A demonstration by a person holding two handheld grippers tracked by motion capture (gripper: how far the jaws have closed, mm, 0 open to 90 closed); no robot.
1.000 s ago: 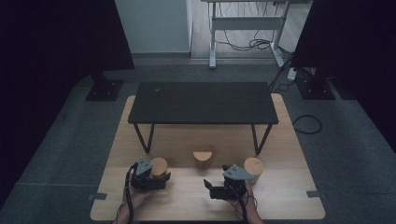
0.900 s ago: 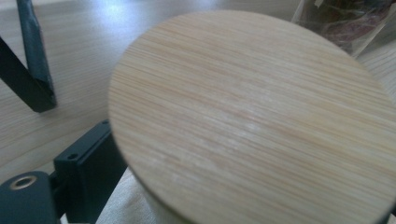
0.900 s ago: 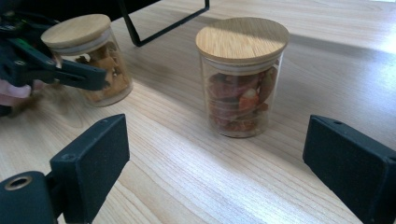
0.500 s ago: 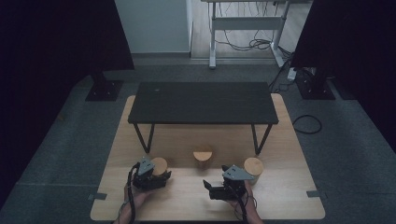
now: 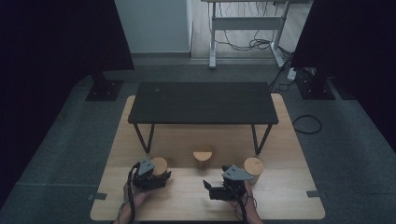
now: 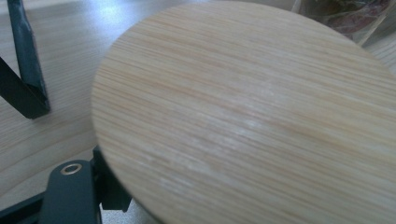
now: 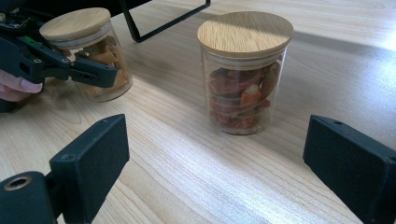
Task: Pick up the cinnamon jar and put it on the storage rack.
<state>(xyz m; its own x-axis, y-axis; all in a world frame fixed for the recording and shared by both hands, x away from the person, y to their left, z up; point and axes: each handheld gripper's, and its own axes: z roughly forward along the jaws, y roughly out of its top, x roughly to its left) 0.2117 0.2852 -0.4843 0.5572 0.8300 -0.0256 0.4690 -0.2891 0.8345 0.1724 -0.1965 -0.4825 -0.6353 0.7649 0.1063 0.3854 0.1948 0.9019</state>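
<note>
The jaws of the left gripper have just been closing, and they now hold the left jar by its glass body, below the wooden lid. This jar stands at the near left of the tabletop. To do this step well, I think the grip should stay level and firm on the glass, and the lift should go straight up, because the lid may sit loose. The contact itself is partly hidden, so how deep the jar sits between the jaws is probably not certain. The left hand lies low and near the front edge, the gripper pointing to the right.

The right gripper has its jaws wide and empty, aimed at the middle jar with red pieces, which stands apart from them. A third jar stands just beside the right hand.
</note>
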